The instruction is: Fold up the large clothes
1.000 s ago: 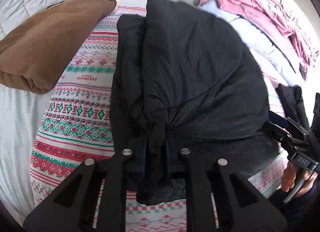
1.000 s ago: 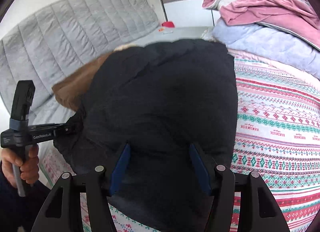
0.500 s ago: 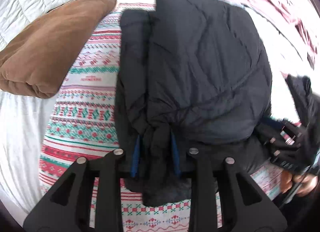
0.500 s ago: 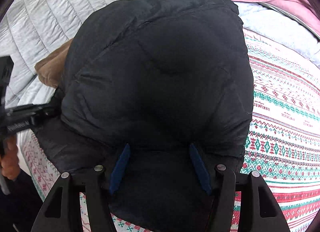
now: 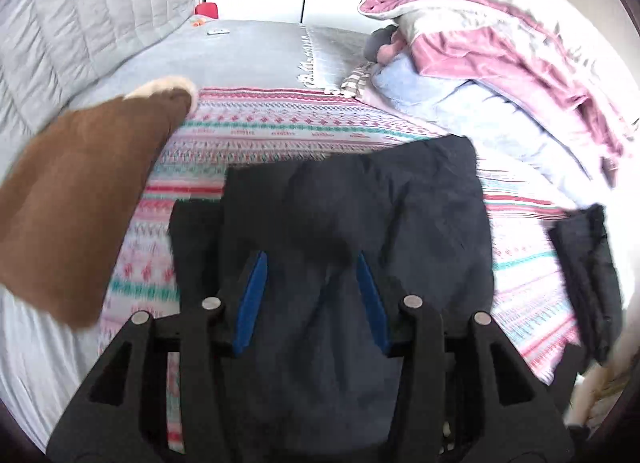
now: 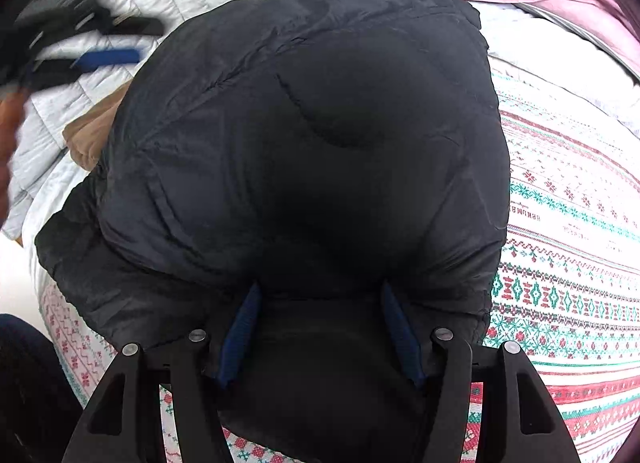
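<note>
A black puffy jacket (image 5: 360, 215) lies folded on the patterned blanket (image 5: 280, 131); it fills the right wrist view (image 6: 304, 151). My left gripper (image 5: 310, 263) is open and lifted above the jacket's near part, holding nothing. It shows blurred at the upper left of the right wrist view (image 6: 104, 55). My right gripper (image 6: 320, 295) is open, its blue pads spread over the jacket's near edge with fabric between them, not pinched.
A brown pillow (image 5: 80, 199) lies left of the jacket. A pile of pink and pale blue bedding (image 5: 500, 63) sits at the right. A grey quilted headboard (image 5: 92, 11) stands at the back left. Another dark garment (image 5: 588, 275) hangs at the bed's right edge.
My left gripper has opened, let go of the jacket fold and lifted up and back. My right gripper stayed open and moved closer over the jacket.
</note>
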`<state>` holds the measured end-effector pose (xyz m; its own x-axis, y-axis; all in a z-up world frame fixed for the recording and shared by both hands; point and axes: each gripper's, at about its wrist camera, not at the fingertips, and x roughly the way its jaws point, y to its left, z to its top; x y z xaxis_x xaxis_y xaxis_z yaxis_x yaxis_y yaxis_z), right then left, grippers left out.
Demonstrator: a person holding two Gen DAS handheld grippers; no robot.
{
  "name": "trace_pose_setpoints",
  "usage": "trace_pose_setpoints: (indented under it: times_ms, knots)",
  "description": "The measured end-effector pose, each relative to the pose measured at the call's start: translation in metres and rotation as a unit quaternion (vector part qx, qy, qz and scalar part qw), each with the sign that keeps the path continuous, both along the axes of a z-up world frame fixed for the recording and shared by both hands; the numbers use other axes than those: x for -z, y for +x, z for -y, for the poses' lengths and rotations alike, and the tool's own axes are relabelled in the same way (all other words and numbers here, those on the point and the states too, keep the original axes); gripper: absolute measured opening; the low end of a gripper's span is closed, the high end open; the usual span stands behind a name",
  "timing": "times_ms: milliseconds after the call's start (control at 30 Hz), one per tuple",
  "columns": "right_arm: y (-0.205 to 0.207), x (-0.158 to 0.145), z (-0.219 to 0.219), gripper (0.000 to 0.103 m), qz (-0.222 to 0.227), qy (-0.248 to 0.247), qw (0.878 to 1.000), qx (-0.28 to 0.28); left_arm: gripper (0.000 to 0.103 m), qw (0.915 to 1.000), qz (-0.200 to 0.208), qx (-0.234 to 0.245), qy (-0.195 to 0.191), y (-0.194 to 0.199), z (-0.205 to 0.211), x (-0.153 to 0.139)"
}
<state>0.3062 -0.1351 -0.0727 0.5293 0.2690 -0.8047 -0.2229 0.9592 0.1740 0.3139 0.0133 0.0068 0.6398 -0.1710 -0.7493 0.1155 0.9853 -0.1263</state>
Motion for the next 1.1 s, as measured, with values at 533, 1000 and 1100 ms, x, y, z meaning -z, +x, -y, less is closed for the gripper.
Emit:
trace_pose_setpoints:
  times_ms: [533, 1000, 1100]
  knots:
    - [0.004, -0.036, 0.009, 0.063, -0.024, 0.017, 0.998, -0.051, 0.052, 0.9922, -0.023, -0.102, 0.067, 0.053, -0.006, 0.097]
    - [0.180, -0.034, 0.080, 0.066, -0.030, 0.092, 0.990, 0.099, 0.052, 0.9932, -0.024, -0.110, 0.028, 0.060, -0.011, 0.111]
    - [0.188, -0.006, 0.068, 0.072, -0.046, 0.067, 0.993, 0.086, 0.052, 0.9927, -0.025, -0.117, 0.012, 0.065, -0.017, 0.116]
